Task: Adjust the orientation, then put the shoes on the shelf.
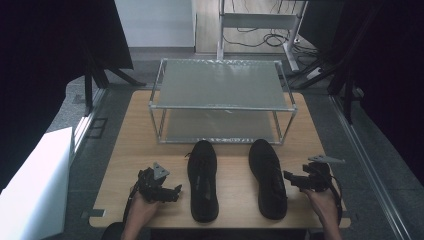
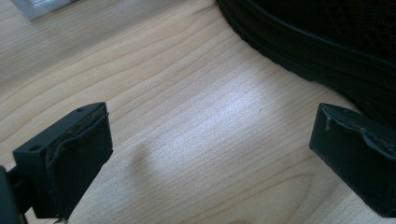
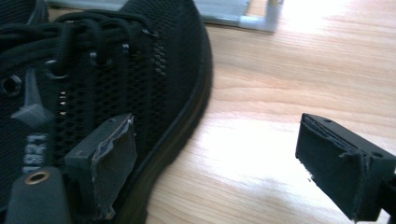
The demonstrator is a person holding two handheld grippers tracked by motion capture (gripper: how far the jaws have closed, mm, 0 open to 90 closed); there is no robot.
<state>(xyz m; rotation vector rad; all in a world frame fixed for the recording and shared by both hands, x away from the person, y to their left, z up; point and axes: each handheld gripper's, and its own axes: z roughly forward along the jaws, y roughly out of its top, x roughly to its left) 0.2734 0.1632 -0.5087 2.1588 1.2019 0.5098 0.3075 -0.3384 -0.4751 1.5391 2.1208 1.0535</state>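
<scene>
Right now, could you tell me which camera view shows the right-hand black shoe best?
The high view: the whole right shoe lies on the table. The right gripper view gives laces and mesh close up; the left gripper view shows a black shoe's edge, likely the other one.

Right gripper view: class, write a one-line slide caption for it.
Open right gripper straddling the edge of a black mesh shoe on the wooden table.

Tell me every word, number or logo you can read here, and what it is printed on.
"1921", in pale digits running sideways on the side of the right black shoe, beside a small pale emblem whose shape is unclear; the reading is uncertain.
Nothing legible on the left black shoe, the metal rack or the wooden table.
</scene>
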